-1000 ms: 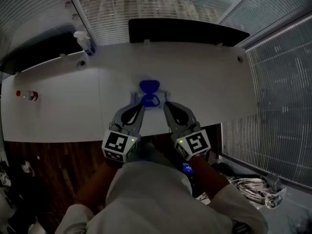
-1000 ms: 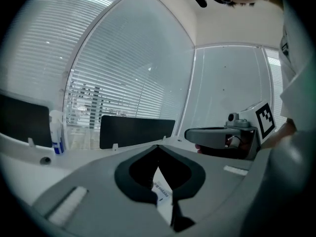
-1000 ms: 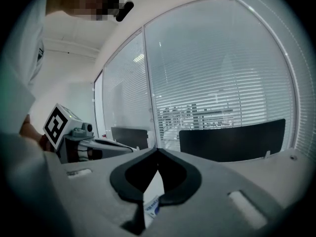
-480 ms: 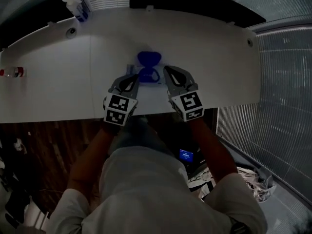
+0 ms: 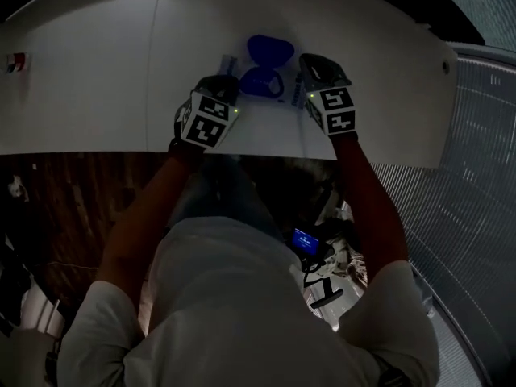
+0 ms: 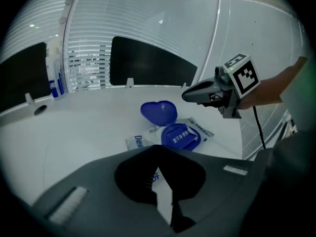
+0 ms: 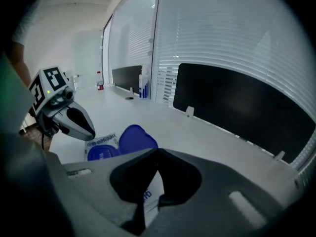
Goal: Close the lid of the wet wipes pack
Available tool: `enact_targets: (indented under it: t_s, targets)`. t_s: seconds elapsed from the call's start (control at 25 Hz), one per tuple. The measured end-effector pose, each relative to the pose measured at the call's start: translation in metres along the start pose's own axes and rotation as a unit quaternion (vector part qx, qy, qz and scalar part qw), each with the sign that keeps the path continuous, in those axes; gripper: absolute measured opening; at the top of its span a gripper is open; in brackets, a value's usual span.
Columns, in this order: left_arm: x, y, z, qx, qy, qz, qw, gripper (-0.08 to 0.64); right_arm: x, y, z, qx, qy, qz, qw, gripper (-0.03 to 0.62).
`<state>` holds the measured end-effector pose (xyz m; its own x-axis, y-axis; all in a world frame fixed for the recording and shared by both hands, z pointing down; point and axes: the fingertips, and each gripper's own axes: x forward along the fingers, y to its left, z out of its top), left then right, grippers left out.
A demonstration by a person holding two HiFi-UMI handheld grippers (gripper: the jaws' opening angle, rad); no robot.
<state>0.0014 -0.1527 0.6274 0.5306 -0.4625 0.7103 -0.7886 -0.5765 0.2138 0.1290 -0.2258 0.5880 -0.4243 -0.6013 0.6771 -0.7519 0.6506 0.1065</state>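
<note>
The wet wipes pack (image 5: pixel 230 63) lies flat on the white table (image 5: pixel 97 79), and its blue heart-shaped lid (image 5: pixel 270 49) is swung open behind the blue opening ring (image 5: pixel 260 81). My left gripper (image 5: pixel 224 85) sits just left of the ring, shut and holding nothing. On the pack's right side is my right gripper (image 5: pixel 311 63), also shut and empty. In the left gripper view the lid (image 6: pixel 159 111) and ring (image 6: pixel 180 136) lie ahead of the left gripper (image 6: pixel 157 147), with the right gripper (image 6: pixel 185 97) above them. The right gripper view shows the lid (image 7: pixel 137 137) beyond the right gripper (image 7: pixel 158 150).
A spray bottle (image 6: pixel 54 78) stands at the far left of the table, next to a dark partition (image 6: pixel 148 63). A small red-capped bottle (image 5: pixel 14 63) lies far left. The table's front edge (image 5: pixel 242 147) runs just behind my grippers.
Both grippers have moved forward over the table and now flank the pack closely. The head camera has tipped further forward. The lid still stands open.
</note>
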Motion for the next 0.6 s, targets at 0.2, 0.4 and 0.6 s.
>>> enact_targets:
  t_s: [0.2, 0.4, 0.6]
  targets:
    - [0.012, 0.003, -0.021, -0.007, 0.031, 0.003, 0.9995, 0.002, 0.026, -0.019, -0.017, -0.019, 0.027, -0.001, 0.999, 0.000]
    - [0.019, 0.005, -0.026, 0.000, 0.038, 0.002, 0.9993, 0.002, 0.051, -0.023, -0.023, -0.055, 0.046, 0.020, 0.997, 0.000]
    - [0.023, 0.003, -0.027, 0.006, 0.040, 0.001, 0.9992, 0.002, 0.067, -0.021, -0.025, -0.079, 0.043, 0.057, 0.994, 0.000]
